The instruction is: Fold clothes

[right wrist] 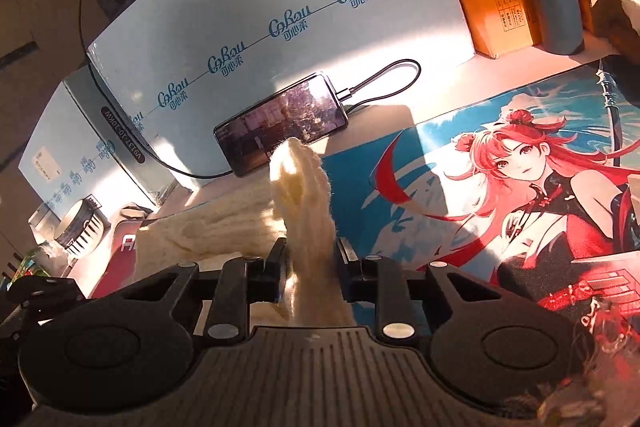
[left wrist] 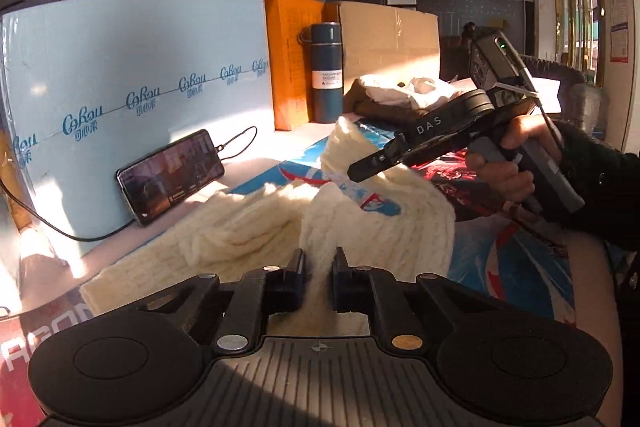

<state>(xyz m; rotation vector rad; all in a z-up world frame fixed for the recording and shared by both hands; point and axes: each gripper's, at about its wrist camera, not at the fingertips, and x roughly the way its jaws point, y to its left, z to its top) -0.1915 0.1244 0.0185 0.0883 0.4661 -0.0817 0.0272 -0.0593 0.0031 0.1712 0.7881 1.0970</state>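
A cream cable-knit garment [left wrist: 248, 231] lies across the printed desk mat [left wrist: 516, 259]. My left gripper [left wrist: 319, 259] is shut on a fold of it at the near edge. My right gripper [left wrist: 360, 169] shows in the left wrist view at the right, held by a hand, shut on another part of the knit and lifting it above the mat. In the right wrist view my right gripper [right wrist: 312, 255] pinches a raised strip of the cream knit [right wrist: 304, 187], which sticks up between the fingers. The mat [right wrist: 520, 163] shows an anime figure.
A phone [left wrist: 172, 175] on a cable leans against a light blue Cobou box [left wrist: 132, 83] at the back. An orange box [left wrist: 290, 63], a dark vacuum bottle [left wrist: 327, 75] and a cardboard box [left wrist: 388, 43] stand behind. A pile of other clothes [left wrist: 400, 95] lies at the back right.
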